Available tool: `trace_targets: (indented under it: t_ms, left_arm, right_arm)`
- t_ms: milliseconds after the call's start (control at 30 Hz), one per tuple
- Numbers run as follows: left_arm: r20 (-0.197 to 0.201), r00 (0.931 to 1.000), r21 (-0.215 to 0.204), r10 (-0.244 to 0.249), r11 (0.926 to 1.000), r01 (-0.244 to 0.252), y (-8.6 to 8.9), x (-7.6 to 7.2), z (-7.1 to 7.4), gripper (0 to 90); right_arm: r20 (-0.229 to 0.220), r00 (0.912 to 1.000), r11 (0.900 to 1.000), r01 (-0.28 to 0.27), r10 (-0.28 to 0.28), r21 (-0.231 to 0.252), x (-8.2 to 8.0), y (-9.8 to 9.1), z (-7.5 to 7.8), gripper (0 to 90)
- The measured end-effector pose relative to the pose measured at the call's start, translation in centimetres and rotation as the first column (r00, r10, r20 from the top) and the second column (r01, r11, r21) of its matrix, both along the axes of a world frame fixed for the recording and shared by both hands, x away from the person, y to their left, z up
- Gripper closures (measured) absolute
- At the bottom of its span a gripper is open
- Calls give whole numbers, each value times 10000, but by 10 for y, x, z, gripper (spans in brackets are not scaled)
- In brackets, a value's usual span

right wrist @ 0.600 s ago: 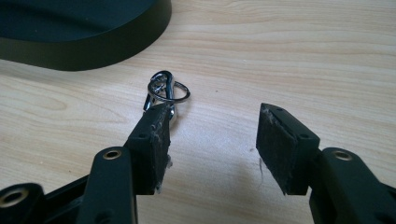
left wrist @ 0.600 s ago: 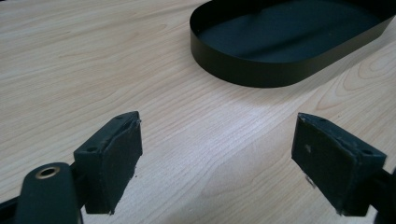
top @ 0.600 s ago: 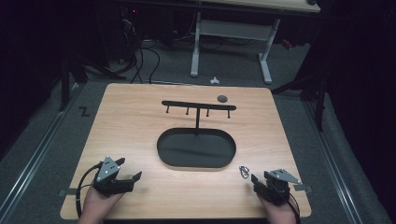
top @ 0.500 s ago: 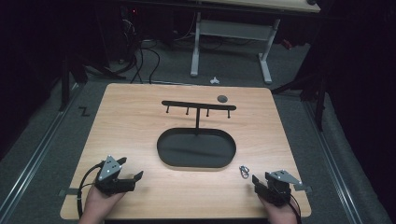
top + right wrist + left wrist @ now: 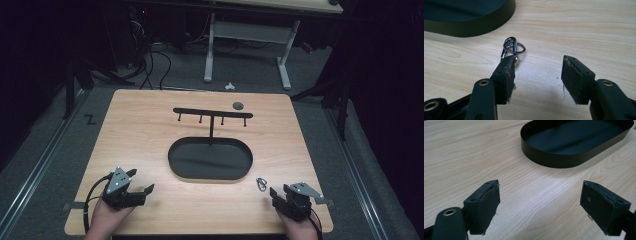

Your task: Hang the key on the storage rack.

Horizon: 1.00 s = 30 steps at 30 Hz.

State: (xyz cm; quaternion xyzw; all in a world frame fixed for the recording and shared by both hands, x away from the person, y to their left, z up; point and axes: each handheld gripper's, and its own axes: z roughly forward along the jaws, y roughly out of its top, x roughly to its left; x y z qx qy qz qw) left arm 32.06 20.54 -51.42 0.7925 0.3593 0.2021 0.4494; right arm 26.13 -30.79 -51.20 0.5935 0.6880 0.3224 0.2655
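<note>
We have not yet started: the key ring clip (image 5: pixel 261 183) lies on the table (image 5: pixel 145 130), just at 11 o'clock from our right gripper (image 5: pixel 280 196), near the black tray (image 5: pixel 210 172). Both grippers, the left gripper (image 5: pixel 142 192) too, stand open and empty. The clip's long axis runs toward 1 o'clock in the right gripper view, ring end farther. Picking and hanging on the hook rack (image 5: pixel 212 114) seem left.

The high view looks forward and down from above the person's side, taking in the whole desk (image 5: pixel 150 125) from some way off; the left gripper view sits low and close over the wood, facing the black oval tray (image 5: pixel 554 160); the right gripper view, equally low, faces the tray's (image 5: pixel 474 25) edge and a metal key ring (image 5: pixel 512 48); all three share the tray (image 5: pixel 210 172).
</note>
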Motion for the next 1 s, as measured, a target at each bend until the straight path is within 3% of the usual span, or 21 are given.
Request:
trace_targets:
  t_ms: [567,1000]
  left_arm:
    - [-99,10000,-49,-2,10000,2,1,-1,-2,166]
    - [4,9997,-141,-250,9996,250,-1,1,0,166]
  right_arm:
    - [-110,9996,9996,-245,244,-104,3,4,-1,447]
    - [-873,9945,9945,-658,587,-813,6,15,5,445]
